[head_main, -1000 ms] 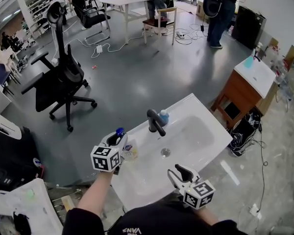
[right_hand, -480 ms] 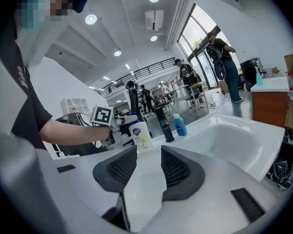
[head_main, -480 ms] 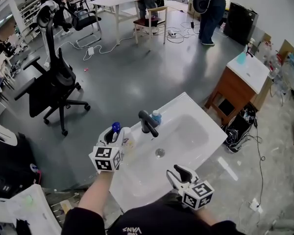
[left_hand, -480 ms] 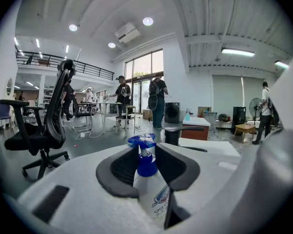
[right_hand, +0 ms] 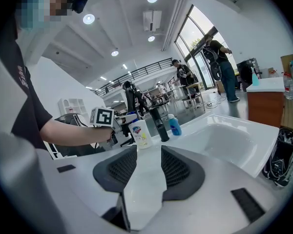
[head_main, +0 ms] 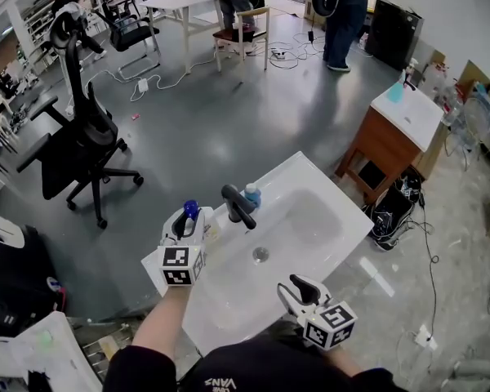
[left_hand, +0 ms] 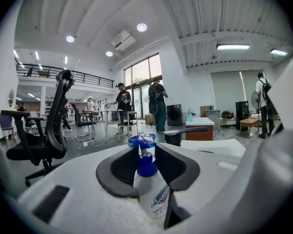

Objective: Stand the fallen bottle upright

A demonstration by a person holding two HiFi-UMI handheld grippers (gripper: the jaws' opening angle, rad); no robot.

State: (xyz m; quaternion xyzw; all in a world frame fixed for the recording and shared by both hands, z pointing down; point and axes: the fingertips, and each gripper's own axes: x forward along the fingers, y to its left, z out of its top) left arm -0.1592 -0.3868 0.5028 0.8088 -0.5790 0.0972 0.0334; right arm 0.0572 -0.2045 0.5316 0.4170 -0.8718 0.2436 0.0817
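A white soap bottle (left_hand: 154, 194) with a blue pump (head_main: 189, 210) stands upright at the left rim of the white sink (head_main: 314, 219), beside the black faucet (head_main: 236, 206). My left gripper (head_main: 191, 221) is shut on the bottle's body, and in the left gripper view (left_hand: 147, 165) the pump rises between the dark pads. From the right gripper view the bottle (right_hand: 139, 133) looks upright on the counter. My right gripper (head_main: 299, 287) hovers at the sink's near edge, open, with nothing between its pads (right_hand: 173, 167). A small blue bottle (head_main: 251, 194) stands behind the faucet.
A black office chair (head_main: 73, 137) stands on the grey floor to the left. A wooden cabinet with a white top (head_main: 396, 125) is at the right, with a dark bag and cables (head_main: 392, 215) below it. People, a table and a chair are far back.
My left gripper has rolled and lifted a little, bringing the bottle from a tilt to upright near the faucet. The right gripper has hardly shifted.
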